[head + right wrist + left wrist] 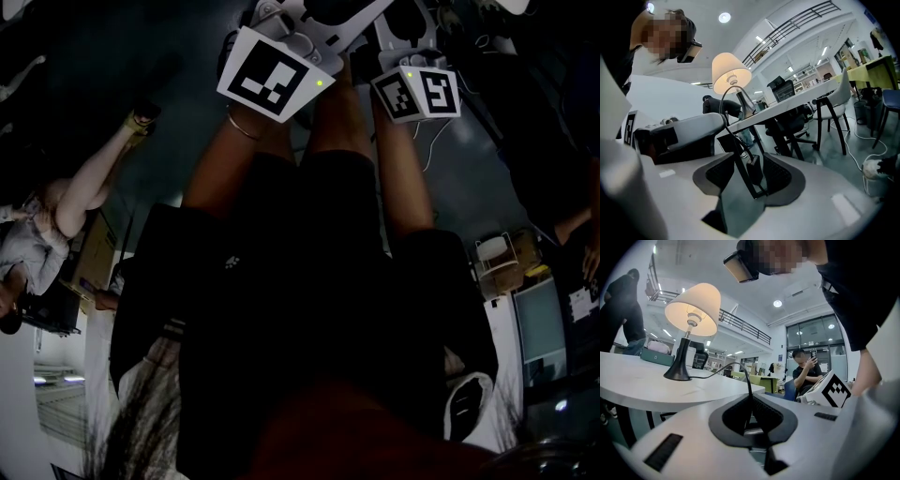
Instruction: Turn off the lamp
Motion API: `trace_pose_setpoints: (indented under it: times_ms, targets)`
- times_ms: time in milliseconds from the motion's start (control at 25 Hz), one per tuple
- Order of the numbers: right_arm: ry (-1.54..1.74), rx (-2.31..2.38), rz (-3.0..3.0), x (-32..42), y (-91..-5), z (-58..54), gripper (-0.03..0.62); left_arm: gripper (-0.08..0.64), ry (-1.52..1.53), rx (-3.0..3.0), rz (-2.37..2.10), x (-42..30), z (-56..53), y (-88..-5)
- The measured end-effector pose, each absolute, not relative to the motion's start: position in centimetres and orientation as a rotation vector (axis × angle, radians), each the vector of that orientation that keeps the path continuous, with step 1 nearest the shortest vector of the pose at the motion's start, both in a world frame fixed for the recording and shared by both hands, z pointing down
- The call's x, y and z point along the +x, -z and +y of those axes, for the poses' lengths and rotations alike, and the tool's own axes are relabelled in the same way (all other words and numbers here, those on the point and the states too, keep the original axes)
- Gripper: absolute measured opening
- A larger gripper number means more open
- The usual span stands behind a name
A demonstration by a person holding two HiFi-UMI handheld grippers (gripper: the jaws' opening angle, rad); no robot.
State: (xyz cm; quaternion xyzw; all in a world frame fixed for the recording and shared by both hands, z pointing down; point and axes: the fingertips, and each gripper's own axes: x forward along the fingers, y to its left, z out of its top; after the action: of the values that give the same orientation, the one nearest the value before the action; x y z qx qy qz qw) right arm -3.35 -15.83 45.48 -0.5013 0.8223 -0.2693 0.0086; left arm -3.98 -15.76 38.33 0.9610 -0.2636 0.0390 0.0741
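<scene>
At the far left edge of the left gripper view, a person in dark clothes (623, 310) bends beside the white counter (637, 385). A green box (649, 357) sits on the counter with something pale on top; what it holds cannot be made out. The lamp (692, 310) stands on the counter in the upper left of the frame, its shade glowing. Its cord (726, 365) leaves the black base, arches over the counter edge and drops between the jaws of the left hand-held gripper (751, 401). Those jaws stand apart, and neither pad visibly presses the cord. Right of centre a seated person (804, 373) holds up a phone. A marker cube (834, 391) sits in front of that person, low in the frame. The wearer's dark shirt (853, 287) fills the upper right.

In the right gripper view the left hand-held gripper's white body crosses the left side and hides part of the counter edge. The lit lamp shows above it, left of centre. The cord loops down to an in-line switch (753, 169). The switch hangs in the gap of the right hand-held gripper (749, 157), whose jaws are spread wide. Further right a black office chair (787, 124) and a white chair (834, 101) stand at the counter. A power strip (874, 168) lies on the floor at the lower right.

The head view is dark. Both marker cubes show at its top edge, and the jaws are cut off above them.
</scene>
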Motion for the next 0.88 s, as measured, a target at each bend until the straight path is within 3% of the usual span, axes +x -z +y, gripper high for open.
trace_pose_setpoints:
  times_ms: [560,680,880]
  targets:
    - [0.884,-1.579,2.458,-2.5,-45.7,-16.4,0.156,0.025,-0.033,2.904,-0.724,-3.1,-14.7,-36.5]
    - [0.883,-1.548,2.456,-2.6,-45.4,-16.5,0.081,0.025,-0.027,2.9,-0.723,-3.0,-14.7,-36.5]
    - [0.92,-1.514,2.456,-2.8,-45.5,-16.3,0.069,0.026,-0.032,2.92,-0.716,-3.0,-14.6,-36.7]
